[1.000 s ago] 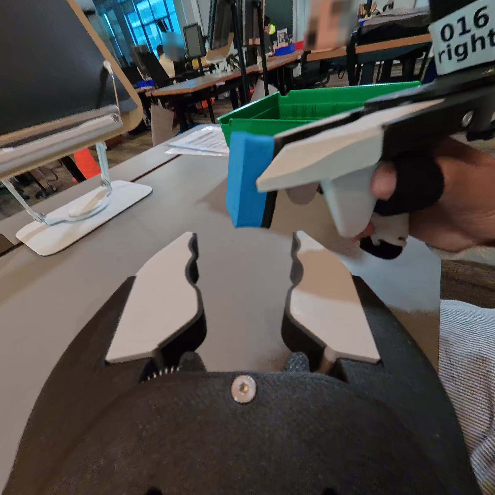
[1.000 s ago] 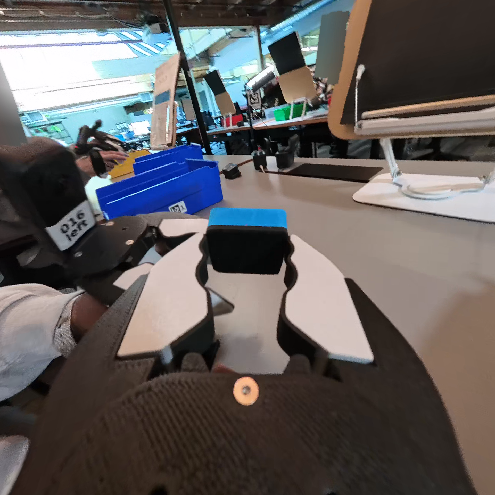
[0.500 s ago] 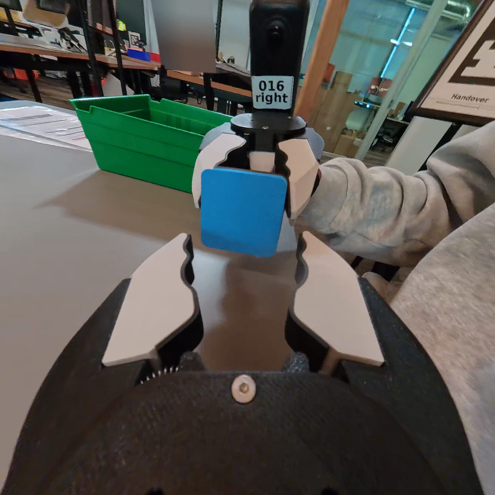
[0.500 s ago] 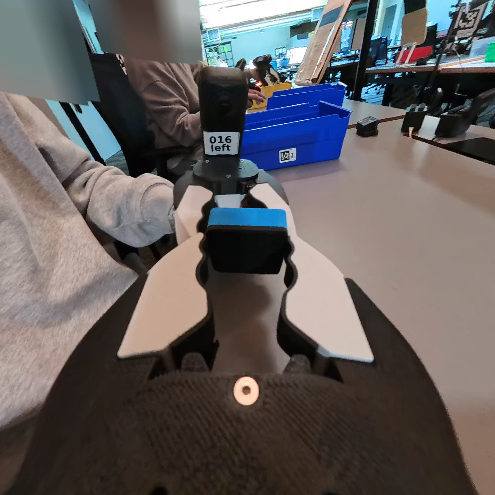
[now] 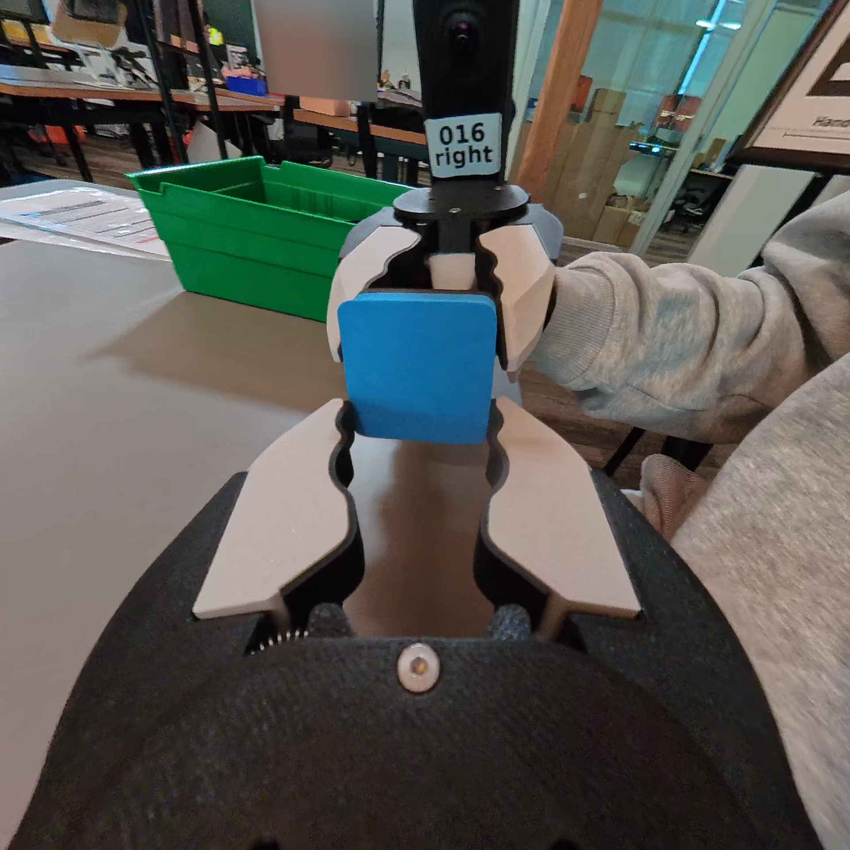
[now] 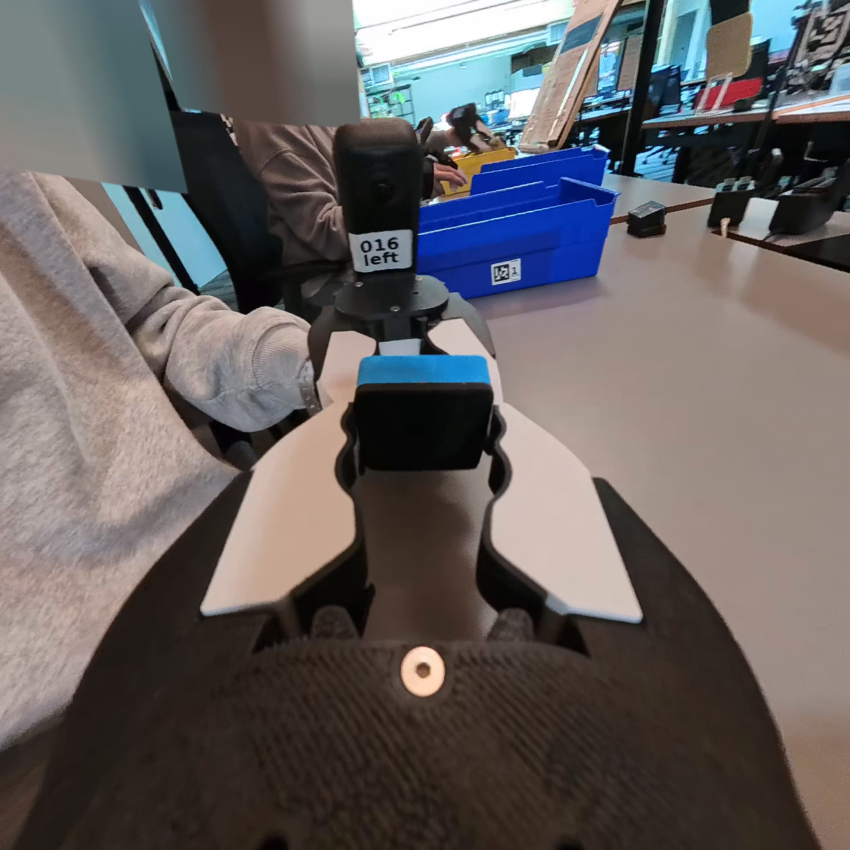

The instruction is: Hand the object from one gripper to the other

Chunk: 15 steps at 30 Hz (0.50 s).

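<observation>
Sitting apart on the table (image 5: 138, 414), green bin (image 5: 239, 239) and blue bins (image 6: 515, 239).

Two tongs (image 5: 417, 414) (image 6: 421, 425), one blue-and-black block (image 5: 417, 370), one green bin (image 5: 239, 234), two blue bins (image 6: 529, 239).

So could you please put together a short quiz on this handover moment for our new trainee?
1. True or false: the right tool grips the blue and black block.
2. Which bin sits behind the right tool in the left wrist view: A) green bin B) red C) yellow?
3. Fill in: the left tool is ____, its tips beside the block's lower corners.

Key: 1 true; 2 A; 3 open.
</observation>
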Each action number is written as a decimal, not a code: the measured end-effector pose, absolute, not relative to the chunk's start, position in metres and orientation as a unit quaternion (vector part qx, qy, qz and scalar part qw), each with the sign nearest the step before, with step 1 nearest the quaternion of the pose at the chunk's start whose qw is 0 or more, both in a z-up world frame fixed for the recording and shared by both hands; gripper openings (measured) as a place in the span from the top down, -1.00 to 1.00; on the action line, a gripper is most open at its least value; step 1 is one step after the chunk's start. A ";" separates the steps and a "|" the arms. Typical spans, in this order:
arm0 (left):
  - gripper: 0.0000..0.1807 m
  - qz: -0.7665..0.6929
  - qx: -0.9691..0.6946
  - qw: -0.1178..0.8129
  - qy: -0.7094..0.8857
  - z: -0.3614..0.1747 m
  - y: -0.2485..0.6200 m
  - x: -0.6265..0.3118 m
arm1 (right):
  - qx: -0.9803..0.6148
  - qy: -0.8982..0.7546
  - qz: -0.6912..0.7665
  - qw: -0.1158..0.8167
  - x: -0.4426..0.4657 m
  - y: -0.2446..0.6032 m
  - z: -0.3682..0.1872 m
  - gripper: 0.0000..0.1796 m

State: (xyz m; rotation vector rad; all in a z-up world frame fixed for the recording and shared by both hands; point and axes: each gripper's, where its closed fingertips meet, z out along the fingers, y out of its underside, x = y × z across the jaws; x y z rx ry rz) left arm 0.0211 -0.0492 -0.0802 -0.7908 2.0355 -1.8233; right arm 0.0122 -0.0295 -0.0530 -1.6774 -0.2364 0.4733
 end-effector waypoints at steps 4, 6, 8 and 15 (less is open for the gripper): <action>0.37 -0.609 -0.320 0.203 0.696 -0.082 -0.030 0.036 | -0.731 -0.044 0.189 0.654 0.033 -0.027 -0.052 0.17; 0.37 -0.576 -0.351 0.247 0.696 -0.087 -0.014 0.046 | -0.719 -0.001 0.202 0.665 0.043 -0.027 -0.048 0.10; 0.36 -0.518 -0.388 0.289 0.705 -0.095 0.003 0.053 | -0.716 0.038 0.195 0.669 0.055 -0.027 -0.048 0.11; 0.35 -0.368 -0.392 0.412 0.736 -0.105 0.021 0.059 | -0.749 0.066 0.029 0.659 0.064 -0.022 -0.043 0.43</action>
